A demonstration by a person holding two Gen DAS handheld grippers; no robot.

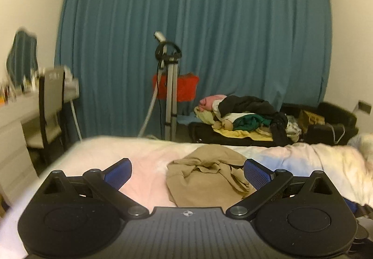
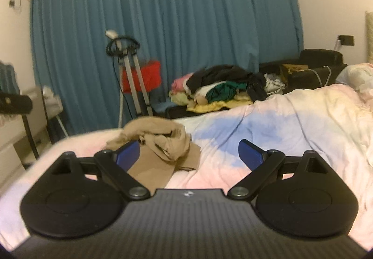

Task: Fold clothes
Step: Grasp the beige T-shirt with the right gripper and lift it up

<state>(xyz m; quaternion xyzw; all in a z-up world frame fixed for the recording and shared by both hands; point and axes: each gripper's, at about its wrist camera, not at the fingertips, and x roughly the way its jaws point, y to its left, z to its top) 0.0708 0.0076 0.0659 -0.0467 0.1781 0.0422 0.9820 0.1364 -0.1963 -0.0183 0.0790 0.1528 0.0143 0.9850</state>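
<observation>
— Teal curtain (image 1: 198,37) right across the back wall, and the bed (image 2: 268,123) in front with that pink-and-blue cover. See the garment?

— The tan garment (image 1: 205,179)? Crumpled in a heap on the cover near the foot end, one flat part spread toward us.

— And the grippers?

— The left gripper (image 1: 187,171) hangs just above it, blue pads spread wide, nothing between them; the heap sits in the gap, nearer the right pad. The right gripper (image 2: 188,153) is wide too, empty, with the cloth by its left pad (image 2: 128,154).

— What's behind?

— A pile of clothes (image 2: 221,86) on a dark couch (image 2: 321,58), a tripod (image 1: 170,95), something red (image 1: 186,88) behind that, and a chair (image 1: 50,107) at the desk on the left.
</observation>
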